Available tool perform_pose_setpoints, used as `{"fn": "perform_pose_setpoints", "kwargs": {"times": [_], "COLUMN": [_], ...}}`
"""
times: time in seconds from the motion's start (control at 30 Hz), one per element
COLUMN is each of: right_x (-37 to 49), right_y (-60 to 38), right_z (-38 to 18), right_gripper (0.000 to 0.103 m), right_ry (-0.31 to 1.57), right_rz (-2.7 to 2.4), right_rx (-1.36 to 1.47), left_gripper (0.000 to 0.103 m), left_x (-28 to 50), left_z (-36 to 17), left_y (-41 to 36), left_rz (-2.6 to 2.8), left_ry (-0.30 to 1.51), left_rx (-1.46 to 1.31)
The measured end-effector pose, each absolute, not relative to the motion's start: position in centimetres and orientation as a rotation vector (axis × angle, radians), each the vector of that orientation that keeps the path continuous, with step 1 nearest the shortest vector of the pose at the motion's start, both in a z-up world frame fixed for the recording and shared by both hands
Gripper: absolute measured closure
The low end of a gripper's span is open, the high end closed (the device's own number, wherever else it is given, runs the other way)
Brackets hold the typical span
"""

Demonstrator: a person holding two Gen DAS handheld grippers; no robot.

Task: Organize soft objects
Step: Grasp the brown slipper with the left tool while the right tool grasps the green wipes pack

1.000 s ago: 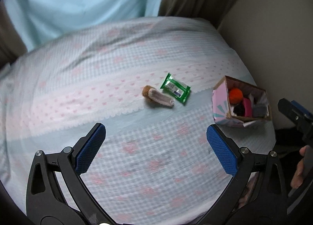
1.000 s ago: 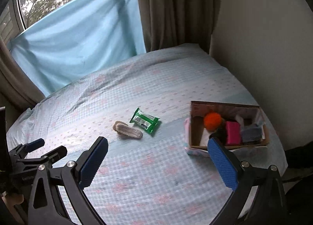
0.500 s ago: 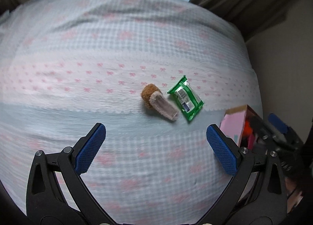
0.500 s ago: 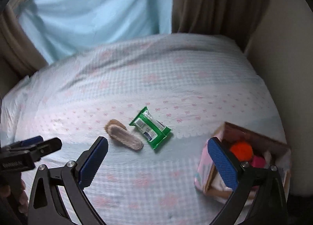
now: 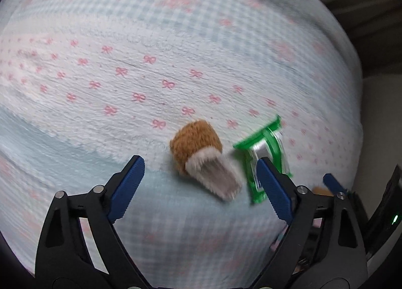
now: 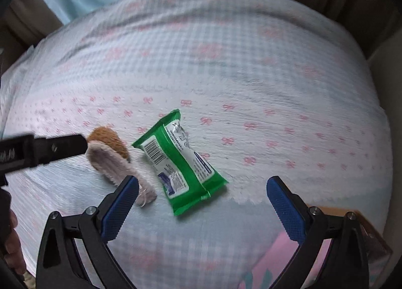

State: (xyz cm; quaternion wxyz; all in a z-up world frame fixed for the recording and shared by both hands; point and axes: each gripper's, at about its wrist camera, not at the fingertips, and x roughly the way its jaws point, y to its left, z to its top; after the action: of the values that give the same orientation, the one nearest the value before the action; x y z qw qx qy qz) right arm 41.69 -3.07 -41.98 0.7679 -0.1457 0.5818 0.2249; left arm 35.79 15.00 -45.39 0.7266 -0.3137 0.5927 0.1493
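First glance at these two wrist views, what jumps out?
The bright green packet lying on the pink-bow bedspread, ahead of the open right gripper. Close on its left lies a small brown plush slipper, which sits between the fingers of the open left gripper in the left view. A pink cardboard box peeks in at the right view's bottom right edge.

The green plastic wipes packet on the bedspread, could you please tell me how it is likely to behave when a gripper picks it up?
The green plastic wipes packet looks soft and pillowy, so it would probably dent and sag rather than stay stiff. Its glossy film may be slippery between the pads. Lying flat on the gingham bedspread, it seems unlikely to roll.
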Motion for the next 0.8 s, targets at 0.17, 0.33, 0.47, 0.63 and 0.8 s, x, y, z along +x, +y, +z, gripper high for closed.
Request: {"fn": "perform_pose_setpoints", "kwargs": {"times": [0.17,0.33,0.47,0.63,0.8], "right_x": [42.5,42.8,42.7,41.8,41.0], "right_y": [-1.6,-0.7,0.0,1.0,0.6], "right_z": [-44.9,-46.8,-47.8,-48.5,-47.5], "right_gripper": [0.002,0.002,0.002,0.031,0.053], "right_ry": [1.275,1.282,1.275,1.269,1.259], "right_rz": [0.525,0.548,0.554,0.572,0.569], "right_rx": [-0.369,-0.387,-0.405,-0.440,-0.422], "left_gripper": [0.021,0.036,0.062,0.067,0.068], "left_x": [37.3,37.9,38.0,37.5,36.9], "left_z": [-47.8,-49.8,-50.6,-50.3,-49.0], "left_y": [14.9,14.1,13.4,12.8,13.1], "left_rz": [0.358,0.387,0.389,0.367,0.345], "left_ry": [1.348,1.371,1.376,1.353,1.335], "left_rx": [-0.709,-0.723,-0.715,-0.696,-0.655]}}
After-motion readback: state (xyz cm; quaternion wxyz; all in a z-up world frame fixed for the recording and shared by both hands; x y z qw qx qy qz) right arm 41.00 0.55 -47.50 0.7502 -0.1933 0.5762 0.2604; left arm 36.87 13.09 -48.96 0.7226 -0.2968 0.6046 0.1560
